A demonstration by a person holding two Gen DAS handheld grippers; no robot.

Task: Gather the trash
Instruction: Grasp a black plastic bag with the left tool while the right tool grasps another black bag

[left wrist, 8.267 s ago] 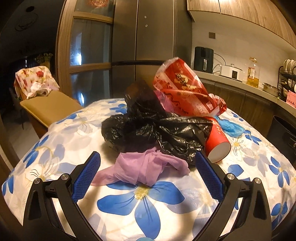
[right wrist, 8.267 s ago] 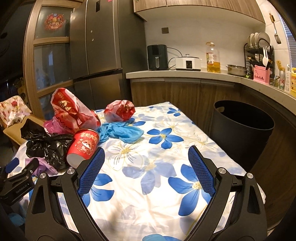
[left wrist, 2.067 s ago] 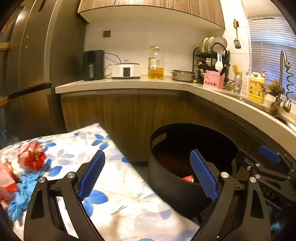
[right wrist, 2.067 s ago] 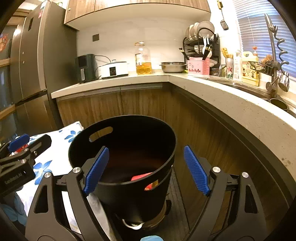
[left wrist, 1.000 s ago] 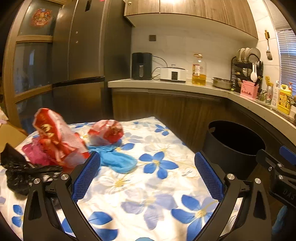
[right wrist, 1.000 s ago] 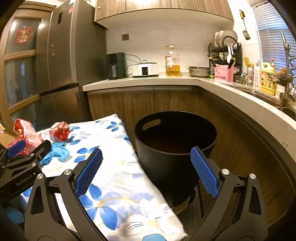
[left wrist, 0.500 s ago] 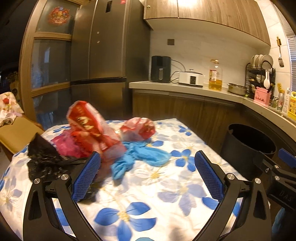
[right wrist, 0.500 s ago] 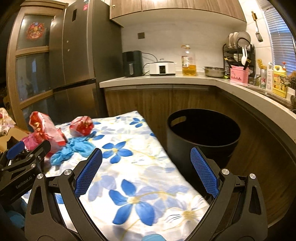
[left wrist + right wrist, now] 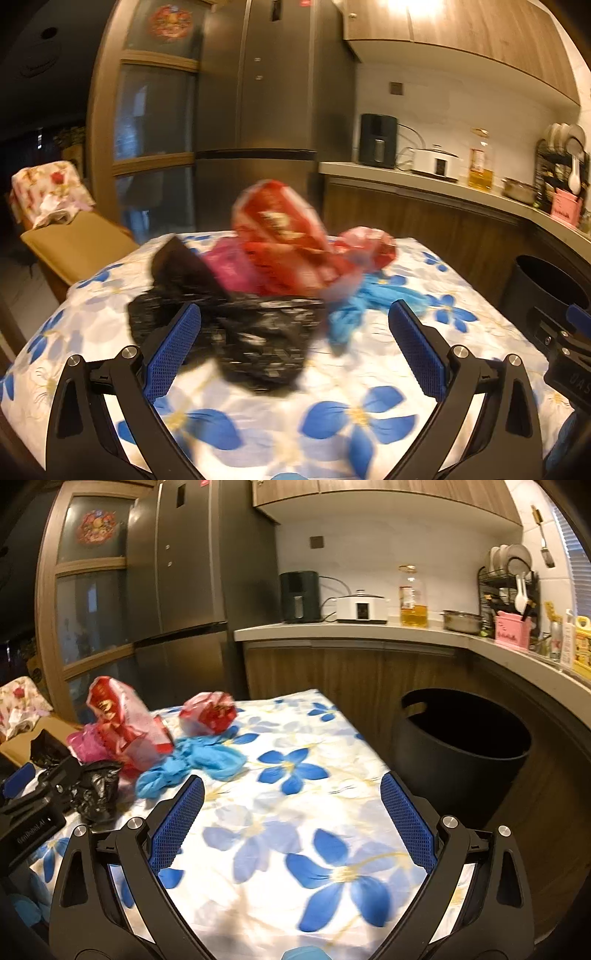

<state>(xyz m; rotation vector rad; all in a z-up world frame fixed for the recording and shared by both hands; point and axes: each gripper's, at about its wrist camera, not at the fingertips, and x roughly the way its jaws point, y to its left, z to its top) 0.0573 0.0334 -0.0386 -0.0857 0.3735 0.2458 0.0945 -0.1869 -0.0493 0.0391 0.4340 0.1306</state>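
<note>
Both tongs have swung back from the bin (image 9: pixel 461 738) toward the trash pile since two seconds ago, and the purple bag and red cup seen on the cloth eight seconds ago are gone from it. Your left tongs (image 9: pixel 295 332) are spread wide and hold nothing; your right tongs (image 9: pixel 291 812) are likewise released and empty.

Done, as a judgement: two items binned; the bin's inside is too dark to confirm. Left, all on the flowered worktop (image 9: pixel 354 413), well to the left of the bin:
- black bag (image 9: pixel 258 332), nearest, straight ahead of your left tongs, blurred;
- red bag (image 9: pixel 284 240), behind the black bag and touching it;
- pink bag (image 9: pixel 229 269), beside the red bag;
- blue bag (image 9: pixel 199 764), on the bin side of the pile;
- red bundle (image 9: pixel 210 712), behind the blue bag.

Around: fridge, counter with appliances and a dish rack beyond the bin. Nothing stands between the pile and the bin; the bags overlap, so lifting one may drag a neighbour.
</note>
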